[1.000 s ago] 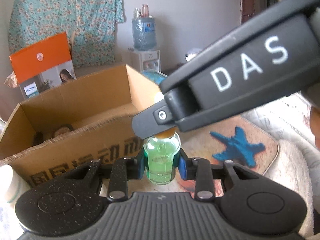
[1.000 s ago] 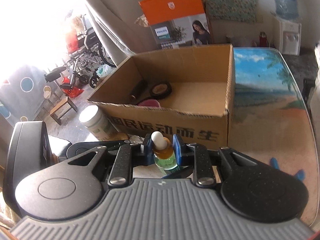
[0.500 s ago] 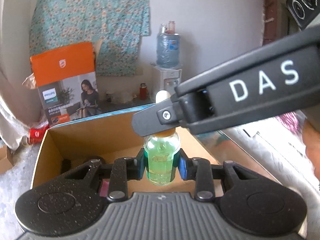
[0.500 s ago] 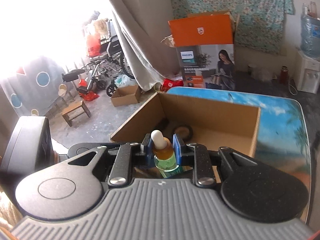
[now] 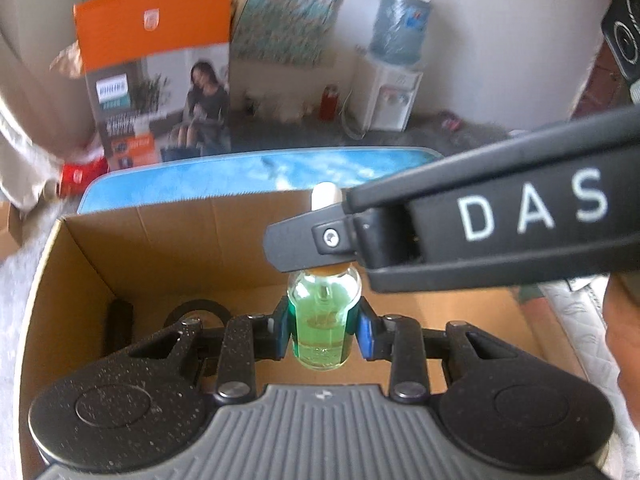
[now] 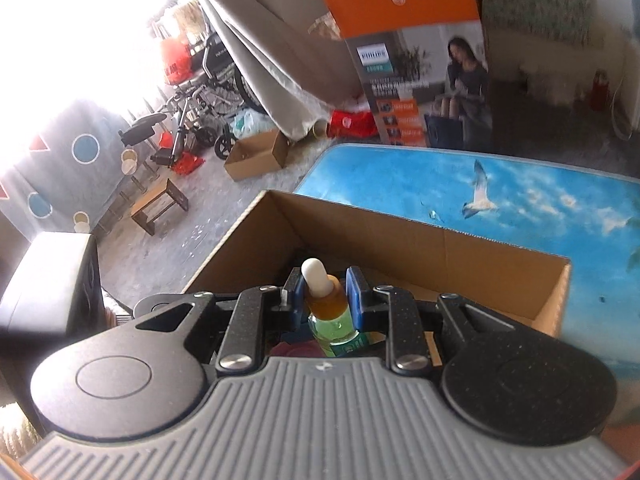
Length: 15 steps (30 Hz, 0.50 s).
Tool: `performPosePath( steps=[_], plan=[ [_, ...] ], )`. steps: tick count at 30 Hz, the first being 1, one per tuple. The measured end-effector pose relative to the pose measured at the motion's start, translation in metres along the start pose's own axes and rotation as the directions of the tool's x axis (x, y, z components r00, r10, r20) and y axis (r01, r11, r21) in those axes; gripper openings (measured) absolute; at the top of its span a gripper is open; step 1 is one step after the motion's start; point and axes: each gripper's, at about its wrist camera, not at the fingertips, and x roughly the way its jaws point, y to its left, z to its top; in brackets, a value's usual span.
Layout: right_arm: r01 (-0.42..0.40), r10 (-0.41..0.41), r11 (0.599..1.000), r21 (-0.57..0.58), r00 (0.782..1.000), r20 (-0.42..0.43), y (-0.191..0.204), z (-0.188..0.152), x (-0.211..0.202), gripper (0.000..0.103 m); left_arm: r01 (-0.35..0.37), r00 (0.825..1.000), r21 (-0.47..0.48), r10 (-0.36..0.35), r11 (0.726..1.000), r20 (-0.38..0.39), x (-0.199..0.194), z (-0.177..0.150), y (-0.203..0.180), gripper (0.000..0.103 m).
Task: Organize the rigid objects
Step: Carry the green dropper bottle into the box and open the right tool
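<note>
A small dropper bottle (image 5: 323,316) of green liquid with an amber collar and white rubber bulb is held by both grippers over an open cardboard box (image 5: 168,240). My left gripper (image 5: 323,330) is shut on the bottle's glass body. My right gripper (image 6: 323,294) is shut on the bottle's (image 6: 326,300) amber collar, just below the bulb; in the left wrist view its black finger (image 5: 320,240) crosses from the right. The box (image 6: 400,248) holds a dark round object (image 5: 196,312) and a black stick-like item (image 5: 118,326).
The box sits on a glass table with a blue beach print (image 6: 500,192). An orange Philips carton (image 5: 156,68) and a water dispenser (image 5: 394,80) stand behind. A speaker (image 6: 48,280) is at the left, with a wheelchair and floor clutter beyond.
Both grippers have carried the bottle up and forward from in front of the box to above its open inside. The view now looks down into the box.
</note>
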Motion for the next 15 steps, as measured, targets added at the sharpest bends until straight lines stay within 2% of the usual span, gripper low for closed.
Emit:
performPosePath(
  steps=[3,9,15],
  plan=[
    [-0.018,0.019,1.0,0.022,1.0,-0.025,-0.019,0.007,0.024,0.021,-0.029,0.999,-0.005,0.028,1.0,-0.04,0.015,0.006,0.004,0.033],
    [-0.046,0.049,0.997,0.058,0.997,-0.057,-0.047,0.014,0.056,0.02,-0.031,0.991,-0.03,0.026,0.999,-0.129,0.036,0.016,0.015,0.033],
    [-0.051,0.055,0.997,0.061,0.995,-0.08,-0.059,0.016,0.077,0.02,-0.049,0.989,-0.044,0.042,0.998,-0.143,0.043,0.019,0.019,0.034]
  ],
)
